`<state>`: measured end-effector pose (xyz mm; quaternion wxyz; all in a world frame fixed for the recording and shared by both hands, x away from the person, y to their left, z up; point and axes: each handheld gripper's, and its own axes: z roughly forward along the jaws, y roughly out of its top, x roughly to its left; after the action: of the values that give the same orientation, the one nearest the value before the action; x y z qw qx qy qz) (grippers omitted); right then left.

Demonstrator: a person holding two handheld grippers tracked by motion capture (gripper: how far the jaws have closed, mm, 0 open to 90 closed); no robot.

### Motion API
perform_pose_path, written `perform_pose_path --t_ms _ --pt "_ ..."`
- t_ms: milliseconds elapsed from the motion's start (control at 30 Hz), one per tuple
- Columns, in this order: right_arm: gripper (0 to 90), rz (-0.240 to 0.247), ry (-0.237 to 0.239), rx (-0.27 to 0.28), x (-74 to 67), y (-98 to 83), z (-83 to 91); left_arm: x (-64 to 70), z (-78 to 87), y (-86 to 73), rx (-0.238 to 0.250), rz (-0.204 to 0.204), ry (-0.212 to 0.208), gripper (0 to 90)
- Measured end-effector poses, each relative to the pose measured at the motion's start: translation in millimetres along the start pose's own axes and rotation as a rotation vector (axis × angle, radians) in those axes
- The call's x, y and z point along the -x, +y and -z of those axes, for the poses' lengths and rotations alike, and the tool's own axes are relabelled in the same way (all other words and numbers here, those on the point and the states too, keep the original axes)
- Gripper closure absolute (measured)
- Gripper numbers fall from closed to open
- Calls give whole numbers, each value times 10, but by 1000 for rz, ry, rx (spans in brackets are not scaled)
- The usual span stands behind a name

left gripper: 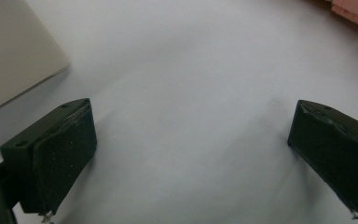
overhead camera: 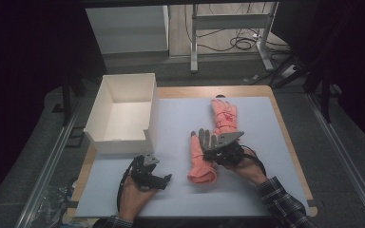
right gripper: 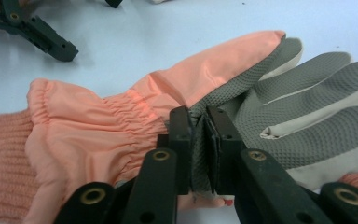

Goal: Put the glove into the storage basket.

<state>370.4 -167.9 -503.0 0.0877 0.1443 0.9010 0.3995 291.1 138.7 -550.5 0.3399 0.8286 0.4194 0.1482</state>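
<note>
1. Your right gripper (right gripper: 200, 149) has its jaws pinched on a fold of the near glove's (overhead camera: 200, 159) grey palm fabric.
2. That glove lies mid-table on the pale mat (overhead camera: 266, 190); its long axis runs near to far, knit cuff toward you, fingers pointing away.
3. The second glove (overhead camera: 224, 115) lies just beyond, seemingly touching its fingertips.
4. Your left gripper (left gripper: 191, 154) hovers with jaws spread wide near the white box (overhead camera: 123, 111).

Flat salmon-and-grey glove (right gripper: 135, 107), palm up
</note>
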Motion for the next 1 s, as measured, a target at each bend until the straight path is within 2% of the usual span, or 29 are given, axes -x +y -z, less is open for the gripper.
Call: perform_pose_path --t_ms 200,367,533,767,933,1000 --pt "724 -18 -13 14 17 -23 63 -1 -1 0 2 -2 0 10" --pt "662 -32 -19 58 26 40 185 -1 -1 0 2 -2 1 10" --pt "606 -38 -37 63 31 115 258 -2 0 1 0 -2 0 9" --pt "544 -79 -98 54 141 161 334 -1 0 0 0 -1 0 10" --pt "520 -120 -141 57 272 175 406 0 0 0 -1 -1 0 10" --pt "515 -136 -175 53 350 182 446 0 0 1 -1 -1 0 10"
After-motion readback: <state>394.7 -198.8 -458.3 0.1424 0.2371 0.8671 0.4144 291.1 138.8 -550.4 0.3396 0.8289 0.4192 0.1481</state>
